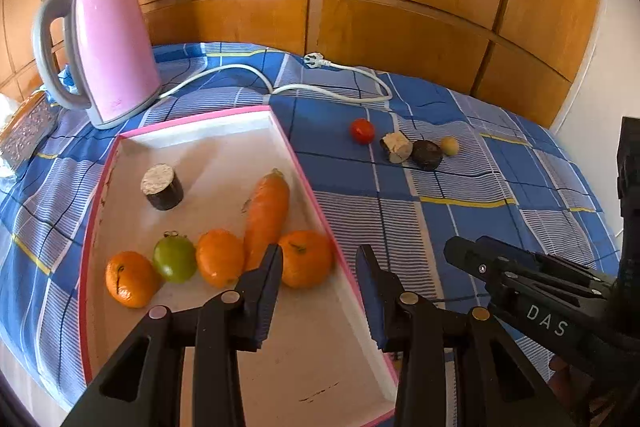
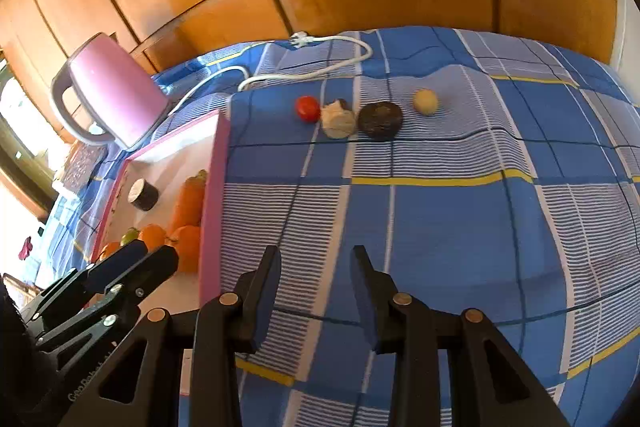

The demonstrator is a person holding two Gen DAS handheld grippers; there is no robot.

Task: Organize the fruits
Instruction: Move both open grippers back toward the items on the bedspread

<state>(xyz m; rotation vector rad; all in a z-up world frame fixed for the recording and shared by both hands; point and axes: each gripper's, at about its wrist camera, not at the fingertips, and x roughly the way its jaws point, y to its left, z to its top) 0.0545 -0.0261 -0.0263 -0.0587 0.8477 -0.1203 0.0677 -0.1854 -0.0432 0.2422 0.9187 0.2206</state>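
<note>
A white tray with a pink rim point(image 1: 208, 125) lies on the blue checked cloth. It holds three oranges point(image 1: 306, 259), a green fruit point(image 1: 175, 259), a carrot point(image 1: 267, 215) and a dark cut piece with a pale top point(image 1: 162, 187). On the cloth beyond lie a red tomato point(image 1: 362, 131) point(image 2: 307, 108), a beige chunk point(image 1: 396, 147) point(image 2: 338, 123), a dark round fruit point(image 1: 427, 155) point(image 2: 380, 120) and a small yellow fruit point(image 1: 449, 145) point(image 2: 426, 101). My left gripper point(image 1: 320, 259) is open and empty over the tray's right rim. My right gripper point(image 2: 316, 259) is open and empty above the cloth, right of the tray point(image 2: 214, 187).
A pink electric kettle point(image 1: 108, 47) point(image 2: 116, 95) stands behind the tray, its white cord and plug point(image 1: 320, 61) point(image 2: 304, 39) trailing across the cloth. A patterned box point(image 1: 26, 125) lies at the far left. Wooden panels back the surface.
</note>
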